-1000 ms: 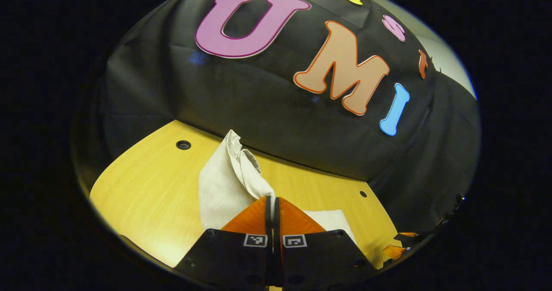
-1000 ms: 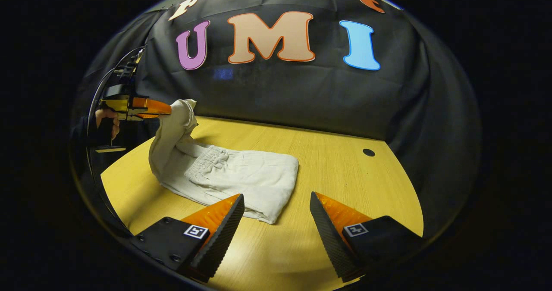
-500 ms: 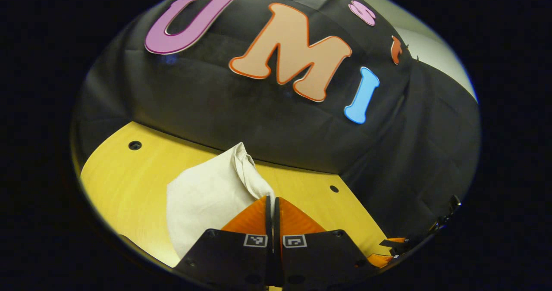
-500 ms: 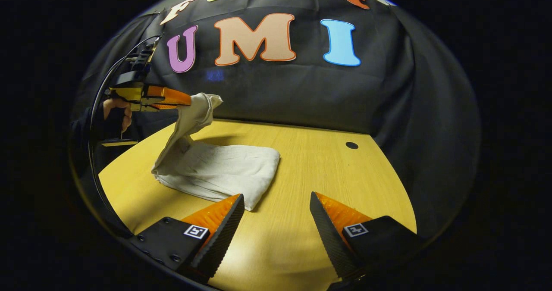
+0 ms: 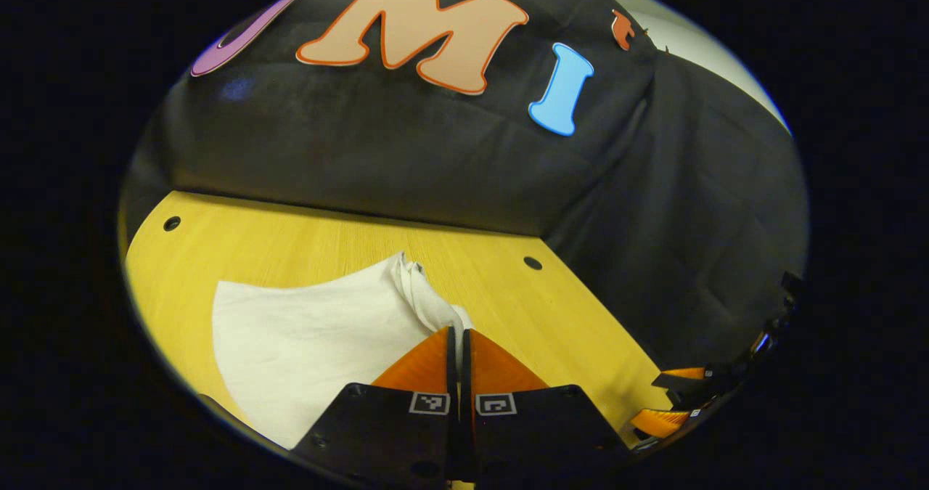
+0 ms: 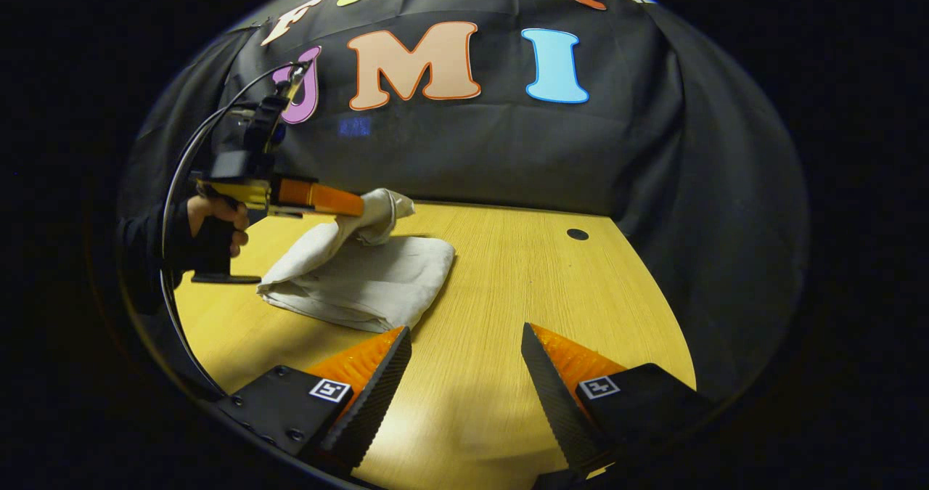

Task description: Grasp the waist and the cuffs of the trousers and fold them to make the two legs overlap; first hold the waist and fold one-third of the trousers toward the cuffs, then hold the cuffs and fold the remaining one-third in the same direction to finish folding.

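Observation:
Cream trousers (image 6: 363,279) lie folded in a thick stack on the yellow wooden table (image 6: 508,316). My left gripper (image 5: 459,334) is shut on a bunched end of the trousers (image 5: 417,294), held low over the stack. In the right gripper view the left gripper (image 6: 359,207) reaches in from the left, gripped by a hand (image 6: 214,218), with the cloth end draped from its fingers onto the stack's far side. My right gripper (image 6: 466,341) stands open near the table's front, to the right of the stack, with nothing between its fingers.
The table has a small round hole (image 6: 577,234) at the back right and another hole (image 5: 172,223) at the far left. Black cloth walls close in the back and right sides. Bare tabletop lies right of the stack.
The left gripper has carried the cloth end rightward and down over the stack, laying the raised part flatter. The elastic waist is now covered. The right gripper stayed open.

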A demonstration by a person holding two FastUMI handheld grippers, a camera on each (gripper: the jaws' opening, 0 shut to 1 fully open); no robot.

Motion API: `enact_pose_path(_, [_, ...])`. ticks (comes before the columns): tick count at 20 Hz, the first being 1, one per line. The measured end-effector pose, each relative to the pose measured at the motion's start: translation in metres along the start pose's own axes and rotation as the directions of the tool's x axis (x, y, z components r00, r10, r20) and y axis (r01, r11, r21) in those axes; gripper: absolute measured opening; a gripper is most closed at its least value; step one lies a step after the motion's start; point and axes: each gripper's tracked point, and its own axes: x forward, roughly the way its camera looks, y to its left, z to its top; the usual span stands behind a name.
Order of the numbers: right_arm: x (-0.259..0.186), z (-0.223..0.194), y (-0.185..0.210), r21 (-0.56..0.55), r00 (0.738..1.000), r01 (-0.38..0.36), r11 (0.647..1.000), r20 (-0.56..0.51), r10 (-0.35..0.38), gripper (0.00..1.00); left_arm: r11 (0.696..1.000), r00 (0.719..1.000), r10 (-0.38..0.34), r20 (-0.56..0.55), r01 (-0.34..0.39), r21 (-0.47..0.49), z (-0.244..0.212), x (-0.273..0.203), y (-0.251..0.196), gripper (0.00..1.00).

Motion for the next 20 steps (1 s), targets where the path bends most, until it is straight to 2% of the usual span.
enact_pose_path(7, [0.009, 0.014, 0.008, 0.003, 0.999, -0.047, 0.999, 0.017, 0.047, 0.98, 0.991, 0.996, 0.045, -0.071, -0.036, 0.132, -0.061, -0.001, 0.002, 0.0])
enact_pose_path(9, [0.012, 0.027, 0.017, 0.011, 0.997, -0.06, 0.998, 0.042, 0.059, 0.98, 0.99, 0.998, 0.045, -0.054, -0.037, 0.139, -0.06, -0.015, 0.003, 0.07])
enact_pose_path(10, [0.012, 0.037, 0.022, 0.015, 0.996, -0.061, 0.998, 0.061, 0.06, 0.98, 0.989, 0.999, 0.034, -0.038, -0.028, 0.142, -0.057, -0.021, 0.001, 0.21])
enact_pose_path(11, [0.013, 0.047, 0.027, 0.017, 0.995, -0.058, 0.998, 0.083, 0.056, 0.98, 0.987, 0.999, 0.038, -0.012, -0.035, 0.154, -0.05, -0.03, 0.003, 0.29])
enact_pose_path(12, [0.012, 0.06, 0.033, 0.017, 0.993, -0.047, 0.999, 0.112, 0.045, 0.98, 0.983, 0.998, 0.055, 0.012, -0.057, 0.176, -0.043, -0.041, 0.008, 0.71])
enact_pose_path(13, [0.01, 0.071, 0.038, 0.018, 0.989, -0.043, 0.999, 0.139, 0.04, 0.98, 0.974, 0.995, 0.085, 0.046, -0.093, 0.205, -0.031, -0.054, 0.017, 0.72])
enact_pose_path(14, [0.008, 0.084, 0.047, 0.02, 0.985, -0.04, 0.999, 0.168, 0.036, 0.98, 0.963, 0.989, 0.117, 0.089, -0.135, 0.232, -0.017, -0.066, 0.027, 0.91])
enact_pose_path(16, [0.004, 0.112, 0.066, 0.018, 0.973, -0.038, 0.999, 0.228, 0.033, 0.98, 0.932, 0.967, 0.181, 0.181, -0.227, 0.282, 0.012, -0.104, 0.047, 0.95])
enact_pose_path(20, [-0.015, 0.181, 0.108, -0.01, 0.927, -0.025, 1.0, 0.375, 0.026, 0.98, 0.863, 0.89, 0.295, 0.348, -0.404, 0.302, 0.072, -0.181, 0.093, 0.95])
